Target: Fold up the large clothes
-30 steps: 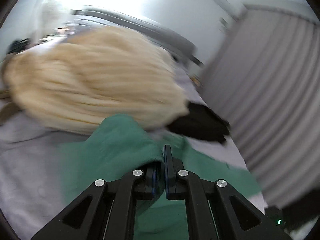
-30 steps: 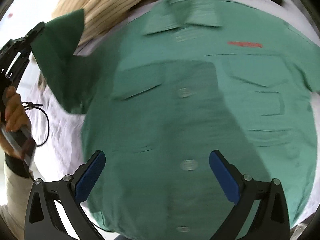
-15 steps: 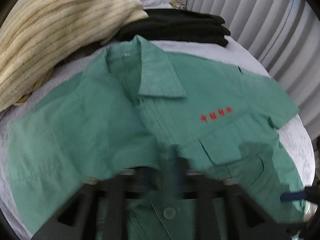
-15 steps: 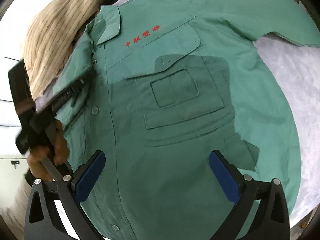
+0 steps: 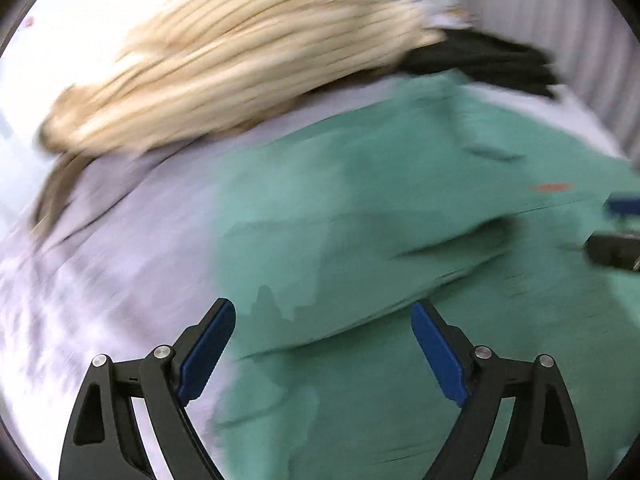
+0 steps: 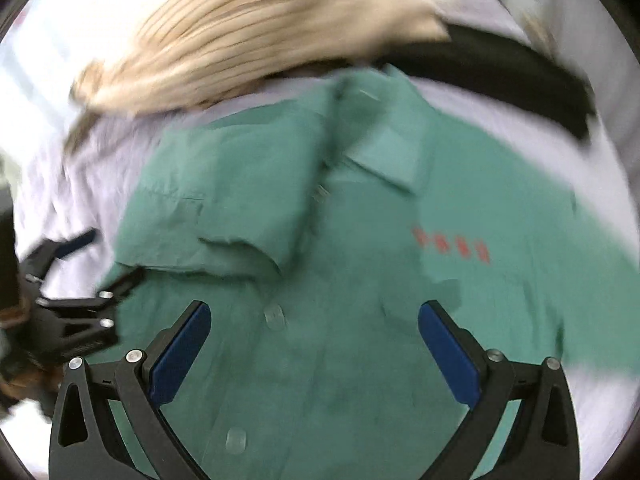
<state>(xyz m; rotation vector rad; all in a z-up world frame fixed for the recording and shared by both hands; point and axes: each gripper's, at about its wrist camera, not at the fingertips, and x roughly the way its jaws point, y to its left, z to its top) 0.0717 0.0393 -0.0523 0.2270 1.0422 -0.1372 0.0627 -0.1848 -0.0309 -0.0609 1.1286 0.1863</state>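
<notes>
From the left wrist, the left gripper is opening wide with nothing in it, and the green shirt lies flat on the bed just under and past its fingers. From the right wrist, the right gripper is wide and empty over the shirt's buttons, with the collar straight ahead. One sleeve is already folded in, and the other sleeve stretches away from the collar on the right gripper's side, so I think that hand is nearer to it.

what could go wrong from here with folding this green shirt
The sleeve folded over the green shirt lies loose and rumpled; with the left gripper opening and nothing between its pads, it may slide back. The cream knit pile and black clothes crowd the collar, and could snag.
</notes>
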